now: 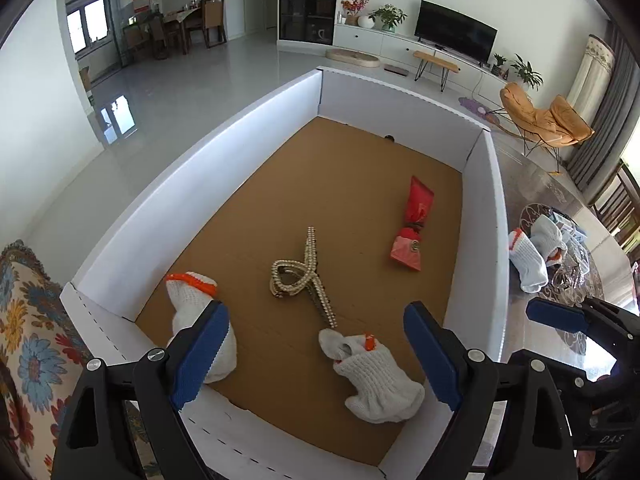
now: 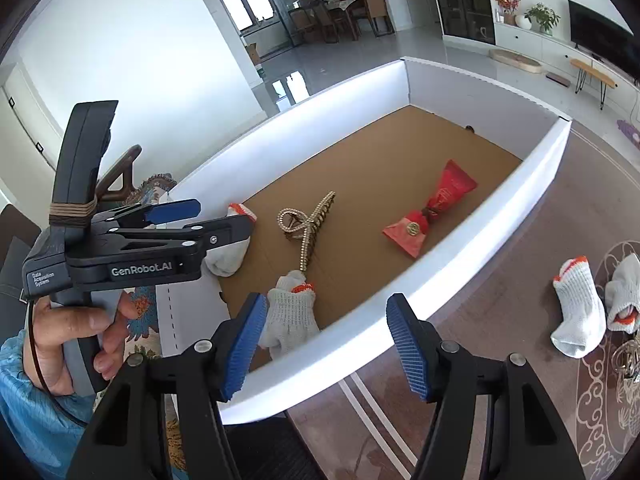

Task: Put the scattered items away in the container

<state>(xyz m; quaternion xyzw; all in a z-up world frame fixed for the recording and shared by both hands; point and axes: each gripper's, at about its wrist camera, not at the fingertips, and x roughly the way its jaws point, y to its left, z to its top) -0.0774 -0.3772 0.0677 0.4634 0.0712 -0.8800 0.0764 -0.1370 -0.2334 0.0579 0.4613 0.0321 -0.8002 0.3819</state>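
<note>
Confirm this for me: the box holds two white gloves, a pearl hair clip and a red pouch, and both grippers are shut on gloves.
Not quite. The box does hold two white gloves, the pearl hair clip and the red pouch, but neither the left gripper nor the right gripper grips anything: both have their jaws open and empty. Each wrist view shows its own.

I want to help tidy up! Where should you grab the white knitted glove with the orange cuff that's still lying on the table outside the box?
Probably from above, across the middle of the white knitted glove with the orange cuff. It lies flat and long on the table, so open jaws can straddle its narrow width. The right gripper is nearest, beside the white cardboard box.
</note>
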